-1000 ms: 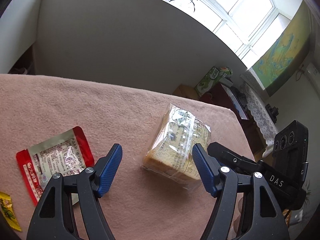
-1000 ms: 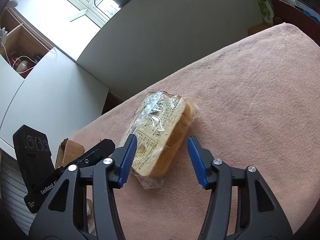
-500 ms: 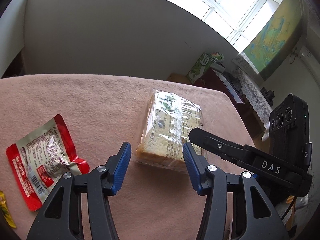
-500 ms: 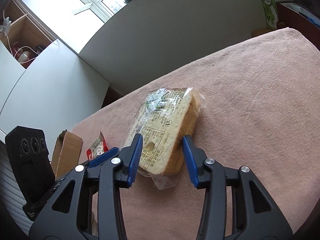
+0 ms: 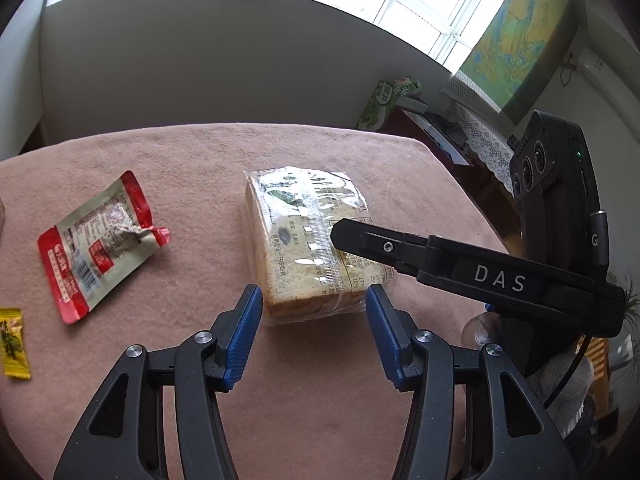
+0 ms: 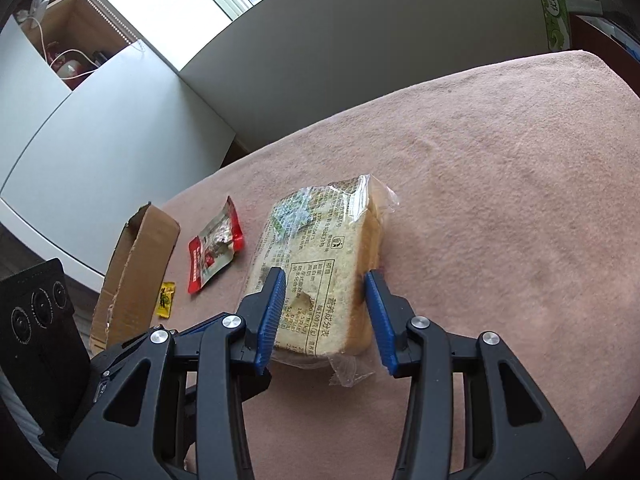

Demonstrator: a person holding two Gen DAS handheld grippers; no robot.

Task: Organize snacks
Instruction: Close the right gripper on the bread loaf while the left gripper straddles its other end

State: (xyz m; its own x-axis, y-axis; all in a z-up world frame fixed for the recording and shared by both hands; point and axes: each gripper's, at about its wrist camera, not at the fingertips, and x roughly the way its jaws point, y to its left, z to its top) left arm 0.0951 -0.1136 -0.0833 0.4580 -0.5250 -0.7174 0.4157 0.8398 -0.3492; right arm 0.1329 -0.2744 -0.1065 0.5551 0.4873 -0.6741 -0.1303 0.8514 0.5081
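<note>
A clear-wrapped bread packet (image 5: 304, 240) (image 6: 320, 248) lies on the pink cloth-covered table (image 6: 500, 180). My right gripper (image 6: 324, 276) is shut on its near end, with the blue pads pressed against both sides. In the left wrist view one black finger (image 5: 400, 248) of that gripper crosses over the packet from the right. My left gripper (image 5: 314, 294) is shut on the packet's other near end, its pad tips touching the two corners. A red and silver snack pouch (image 5: 100, 240) (image 6: 214, 252) and a small yellow candy (image 5: 12, 342) (image 6: 166, 300) lie to the left.
An open cardboard box (image 6: 136, 272) stands at the table's left edge, just past the pouch and the candy. The table's right edge drops off toward a dark cabinet with a green carton (image 5: 380, 104). A grey wall runs behind the table.
Both pairs of jaws have narrowed onto the bread packet. Both grippers and the packet have shifted left, toward the red pouch. The cardboard box and the candy have come into the right wrist view.
</note>
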